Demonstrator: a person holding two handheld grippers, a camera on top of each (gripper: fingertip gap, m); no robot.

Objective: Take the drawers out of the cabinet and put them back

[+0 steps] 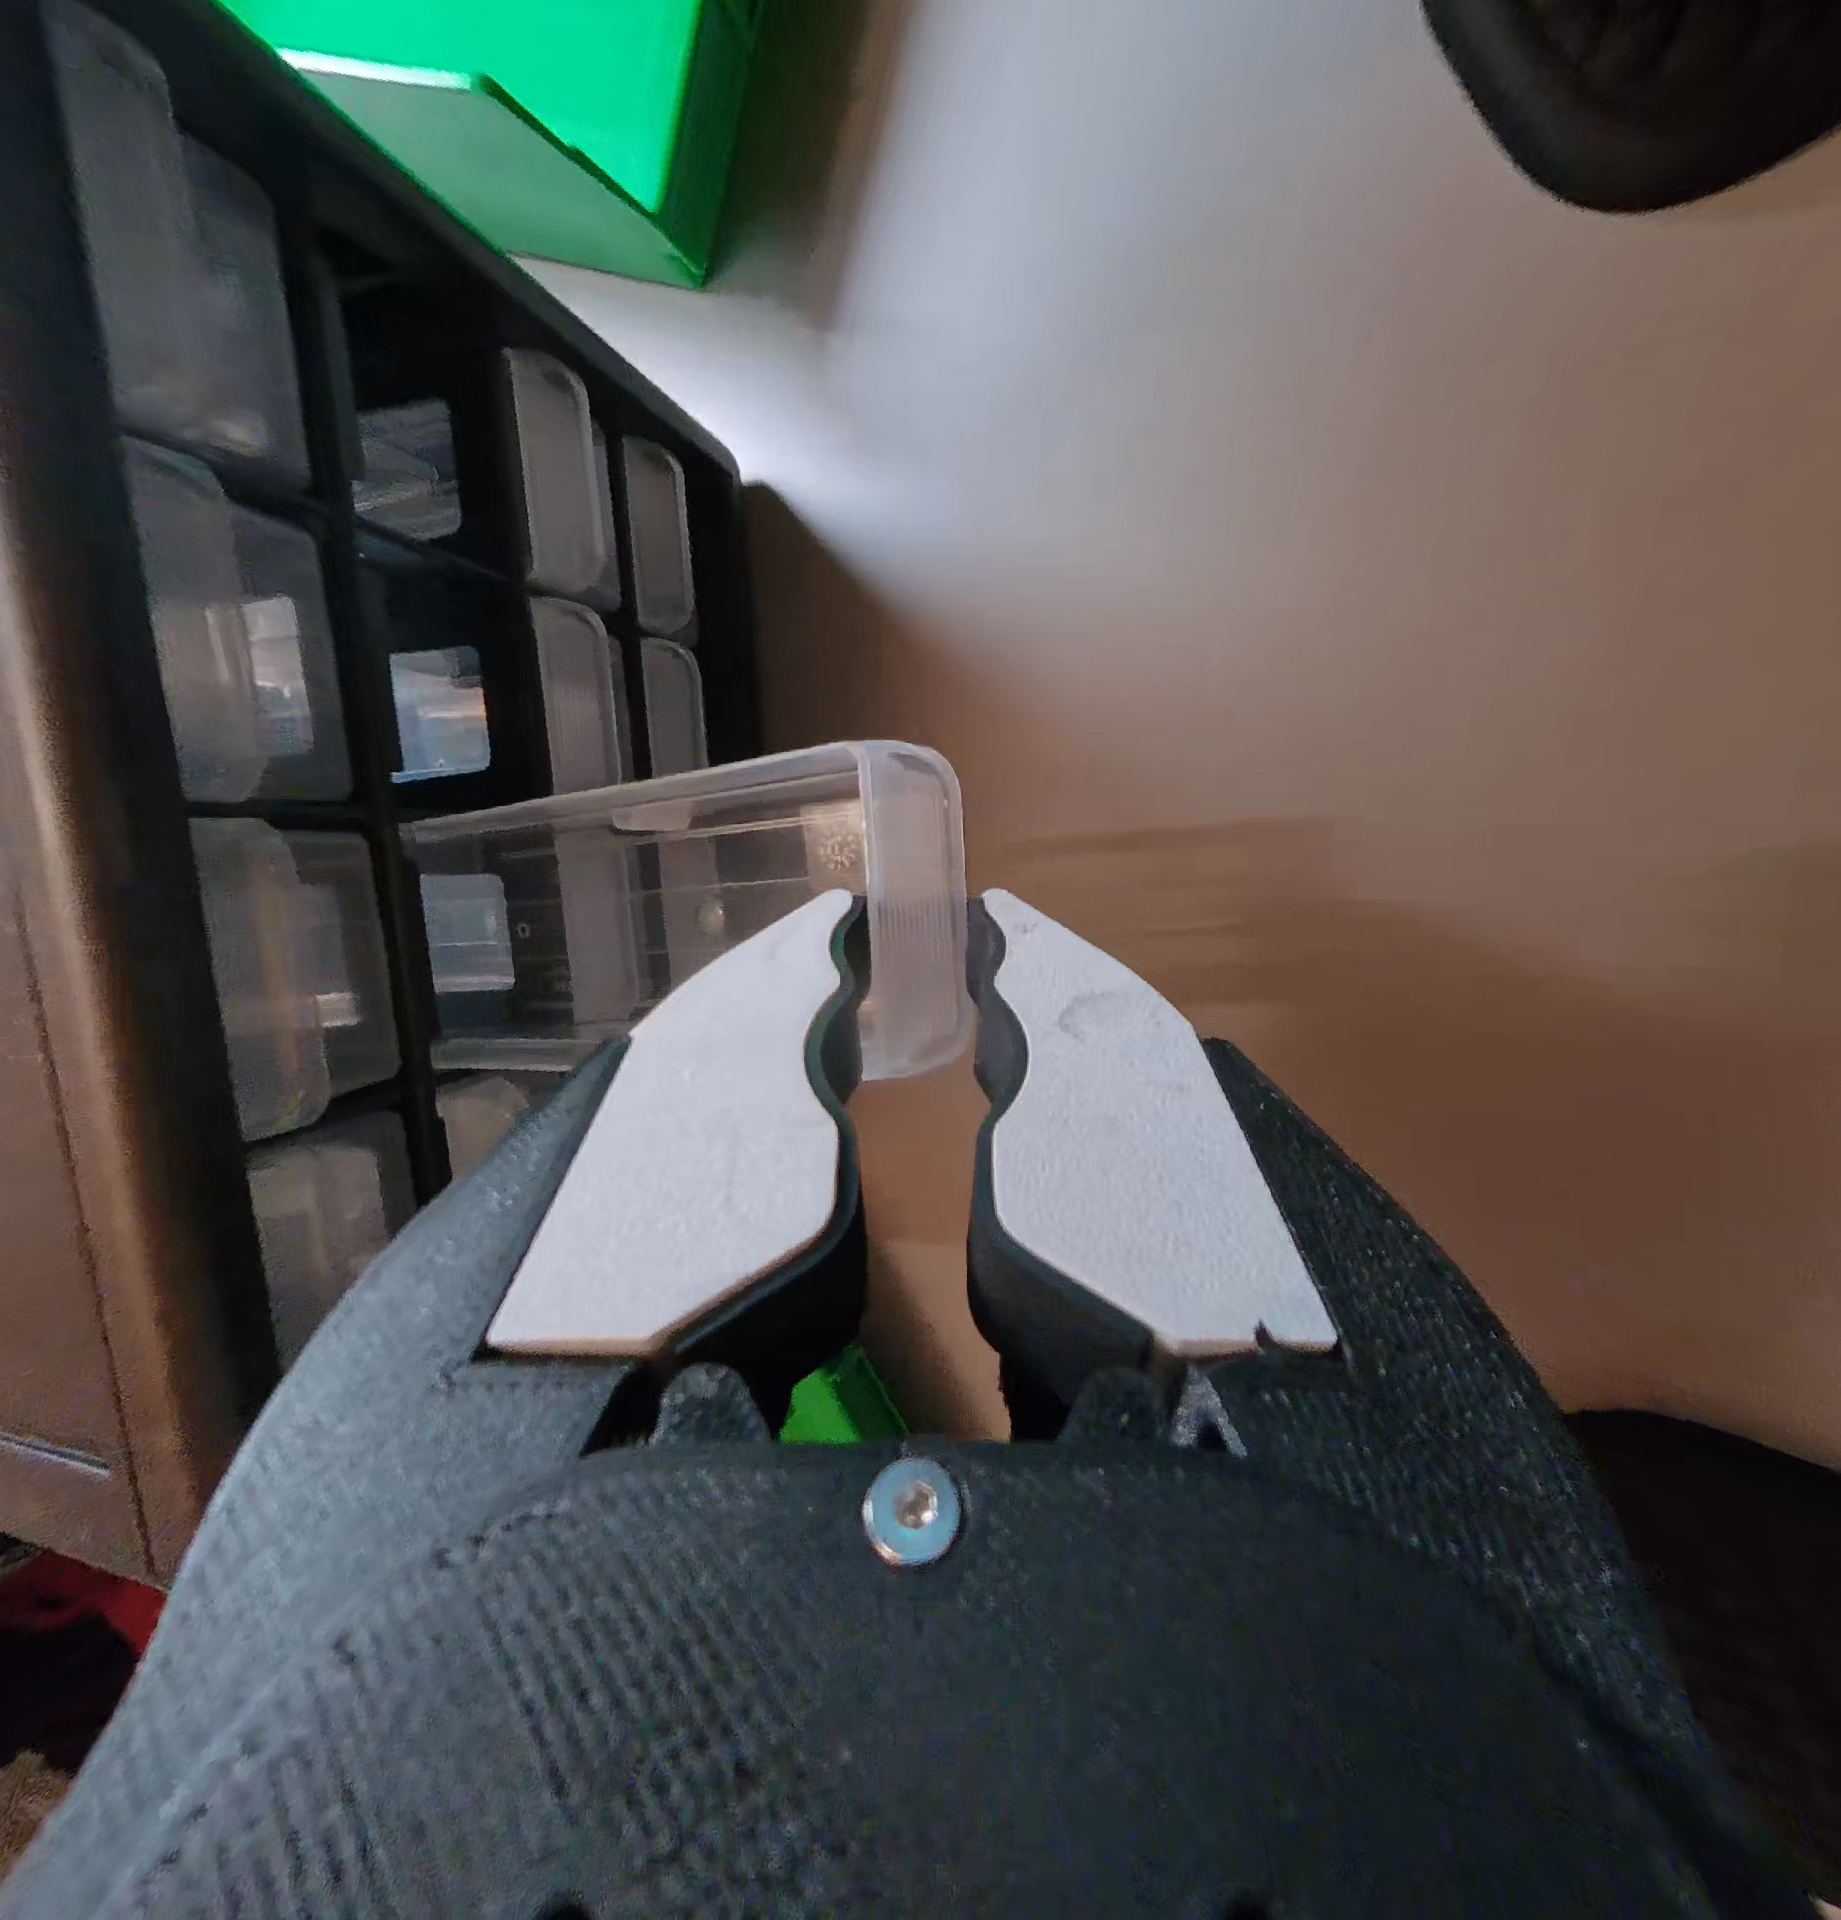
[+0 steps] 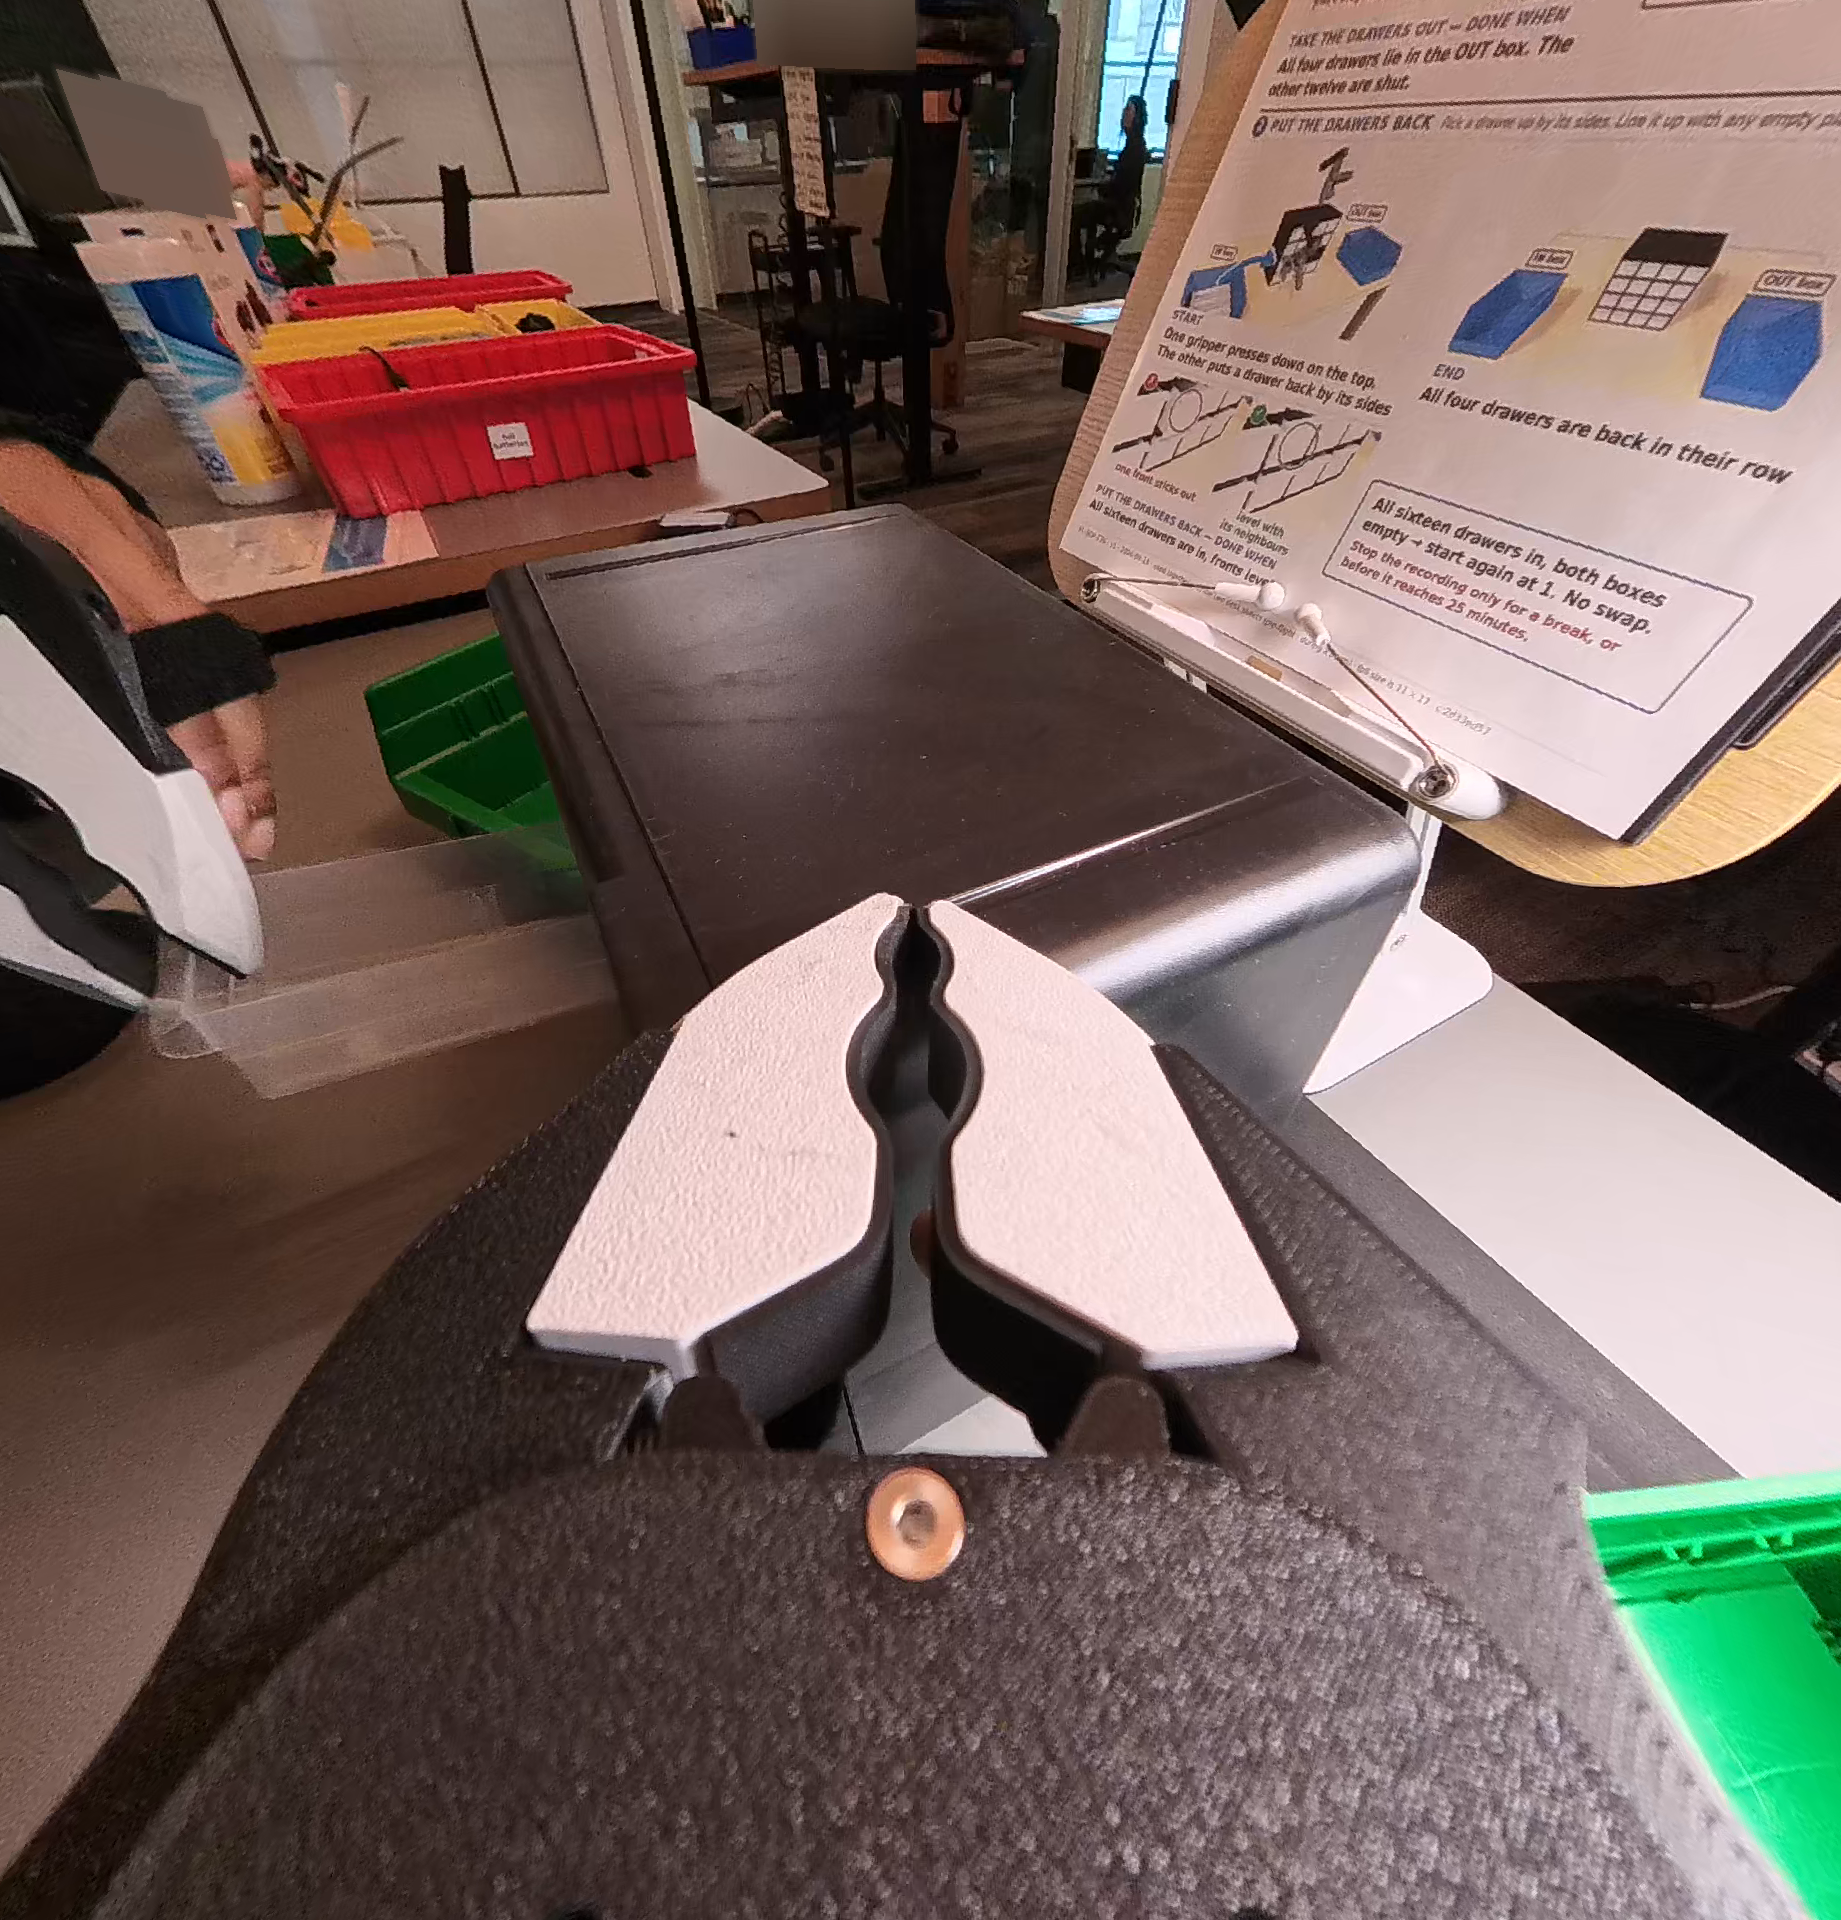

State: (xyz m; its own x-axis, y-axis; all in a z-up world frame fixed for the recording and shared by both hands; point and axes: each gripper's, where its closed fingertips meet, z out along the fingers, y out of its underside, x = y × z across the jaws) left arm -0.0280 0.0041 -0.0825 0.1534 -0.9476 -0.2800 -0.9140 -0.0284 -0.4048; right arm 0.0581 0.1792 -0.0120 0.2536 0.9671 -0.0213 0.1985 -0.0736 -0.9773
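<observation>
The black cabinet (image 1: 370, 675) stands at the left with several clear drawers in its slots. One clear drawer (image 1: 625, 883) sticks far out of a lower slot. My left gripper (image 1: 916, 914) is shut on that drawer's front tab (image 1: 914, 966). In the right wrist view my right gripper (image 2: 918, 914) is shut and empty, its tips at the near end of the cabinet's top (image 2: 874, 675). The left gripper (image 2: 220, 945) shows there at the left, holding the pulled-out drawer (image 2: 396, 966).
A green bin (image 2: 459, 738) sits left of the cabinet, also seen in the left wrist view (image 1: 542, 135). Another green bin (image 2: 1757, 1662) is at the lower right. An instruction sheet on a stand (image 2: 1518, 416) rises right of the cabinet. Red bins (image 2: 480, 416) are on a far table.
</observation>
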